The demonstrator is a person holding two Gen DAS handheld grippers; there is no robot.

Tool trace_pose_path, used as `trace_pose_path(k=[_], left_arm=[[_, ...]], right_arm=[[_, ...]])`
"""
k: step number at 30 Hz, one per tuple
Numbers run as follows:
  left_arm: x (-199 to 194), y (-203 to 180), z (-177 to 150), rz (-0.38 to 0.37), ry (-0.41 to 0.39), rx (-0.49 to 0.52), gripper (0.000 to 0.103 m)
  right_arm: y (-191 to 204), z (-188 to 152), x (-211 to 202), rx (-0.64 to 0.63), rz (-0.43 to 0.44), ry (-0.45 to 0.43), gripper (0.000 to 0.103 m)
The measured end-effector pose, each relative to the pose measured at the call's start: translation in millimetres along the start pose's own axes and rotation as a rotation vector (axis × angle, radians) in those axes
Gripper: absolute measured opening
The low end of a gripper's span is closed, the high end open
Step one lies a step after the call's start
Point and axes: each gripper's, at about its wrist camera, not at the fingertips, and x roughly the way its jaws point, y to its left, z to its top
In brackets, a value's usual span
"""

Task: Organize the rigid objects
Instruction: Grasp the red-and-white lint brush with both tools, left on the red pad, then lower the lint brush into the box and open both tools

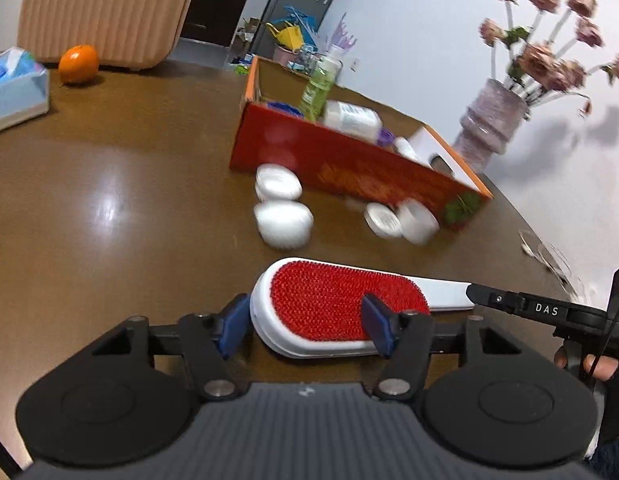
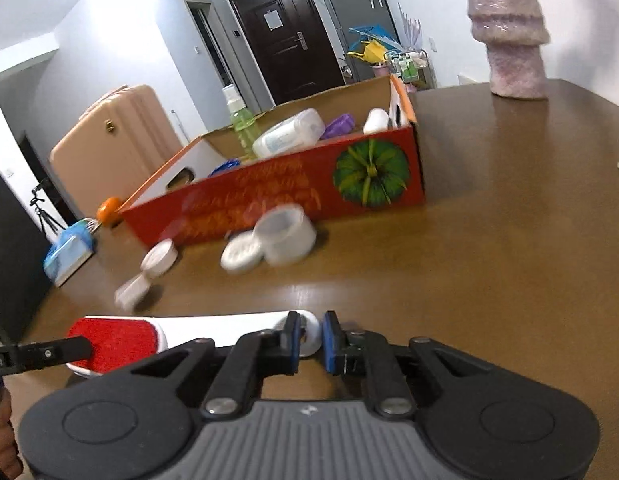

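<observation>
Lying flat on the brown table (image 1: 109, 168), the lint brush (image 1: 341, 304) sits in front of the red box (image 1: 341, 164), with white jars (image 1: 283, 220) loose between them. The left gripper (image 1: 305, 326) straddles its red bristled head, blue pads at each side, contact unclear. At the white handle tip, the right gripper (image 2: 311, 340) is clamped tight.
</observation>
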Motion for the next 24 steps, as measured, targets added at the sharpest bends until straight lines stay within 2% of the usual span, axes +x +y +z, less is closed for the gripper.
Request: trace_pose_path(k=[5,10,19,24], left_arm=[[-41.8,-11.2,-36.2,-0.018,0.011,0.012,0.058],[-67.8,-19.9,-50.3,-0.013,-0.014,0.031,0.058],[-86.1,-32.3,-55.0,-0.025,-0.051,0.052,0.057],[-79.1,-32.0,-38.3,-0.043,-0.062,0.051,0.058]], right_arm=[[5.5,-40.8,-47.5,0.007,-0.001,0.000,0.012],[13.0,-62.3,-77.8,0.008,-0.006,-0.022,0.012],[13.2,-65.9,-99.9,0.030,-0.004,-0.070,0.012],[11.2,-47.4,-98.9,0.046,0.010,-0.104,0.012]])
